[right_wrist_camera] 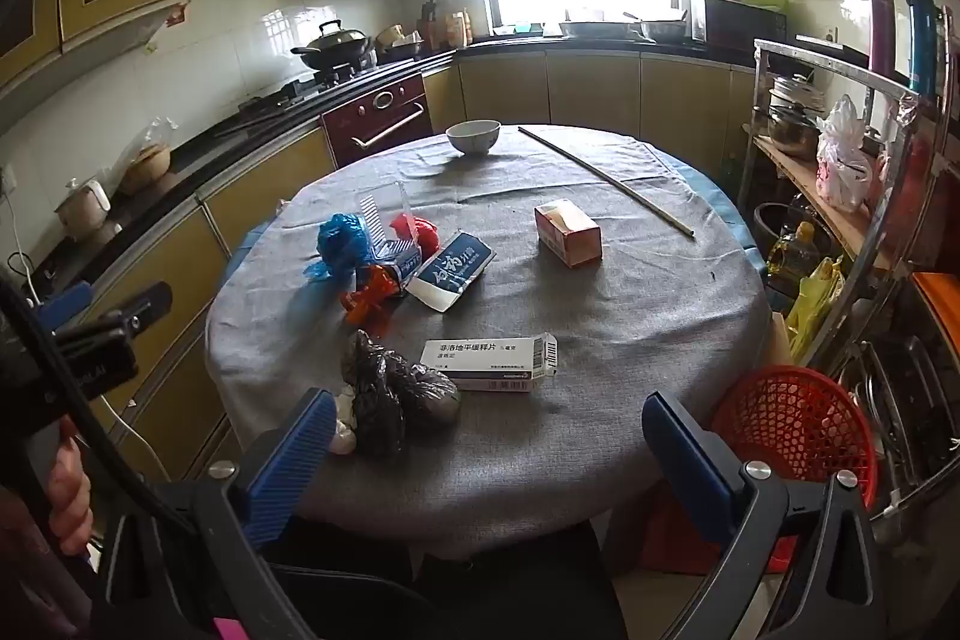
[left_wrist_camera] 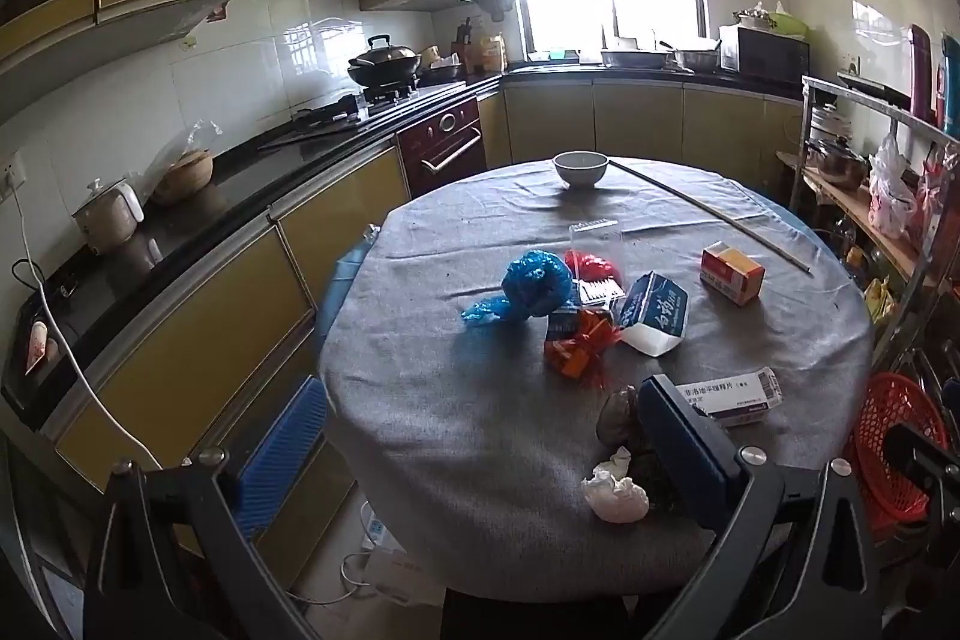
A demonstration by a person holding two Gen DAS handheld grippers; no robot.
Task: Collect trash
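A: Left wrist view: the left gripper (left_wrist_camera: 486,445) hangs over the near edge of the round table (left_wrist_camera: 480,400), its jaws spread wide with nothing between the pads. Where does the trash lie?

B: A crumpled white tissue (left_wrist_camera: 615,490) and a black plastic bag (left_wrist_camera: 621,418) lie just inside the right finger (left_wrist_camera: 690,454), near the table's edge. Farther off, mid-table, sit a blue plastic bag (left_wrist_camera: 531,283), a red bag (left_wrist_camera: 591,265), an orange wrapper (left_wrist_camera: 579,346), a blue-and-white carton (left_wrist_camera: 654,313) and an orange box (left_wrist_camera: 733,273).

A: And the right side?

B: The right gripper (right_wrist_camera: 489,442) is also wide open and empty. The black plastic bag lies just beyond its left finger (right_wrist_camera: 294,460); the white medicine box (right_wrist_camera: 489,355) lies on the cloth ahead, between the fingers but farther away. A red basket (right_wrist_camera: 798,424) stands beside the table behind the right finger.
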